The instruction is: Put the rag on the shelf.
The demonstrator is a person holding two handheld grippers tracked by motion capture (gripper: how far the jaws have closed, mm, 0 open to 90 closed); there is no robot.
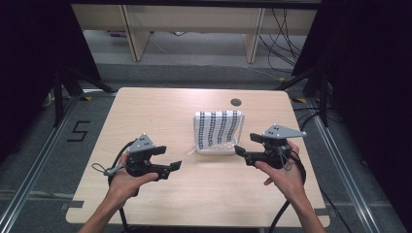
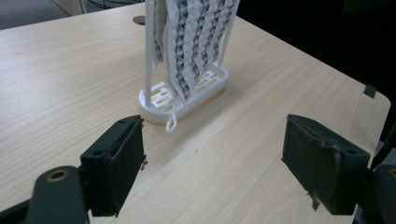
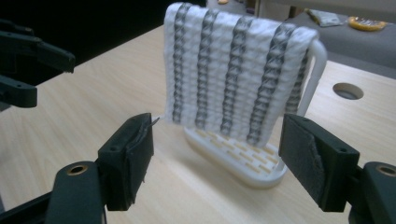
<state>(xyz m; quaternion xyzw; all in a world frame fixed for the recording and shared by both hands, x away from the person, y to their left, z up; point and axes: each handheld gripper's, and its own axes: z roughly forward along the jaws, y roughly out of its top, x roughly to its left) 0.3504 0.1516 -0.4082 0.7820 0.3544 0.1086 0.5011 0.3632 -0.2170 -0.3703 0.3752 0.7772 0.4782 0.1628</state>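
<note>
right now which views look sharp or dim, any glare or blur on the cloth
High view: bright wooden table, dark surroundings, soft detail on the cloth. Left gripper view: cloth top cropped, weave slightly soft. Right gripper view: cloth sharpest, no glare; the other tool is silhouetted.

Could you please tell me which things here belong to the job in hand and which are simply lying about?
Part of the job:
- white cloth with grey patterned stripes, draped over the rack
- white plastic rack with slotted base
- left gripper, open
- right gripper, open

Just lying about:
- light wooden table
- round cable hole
</note>
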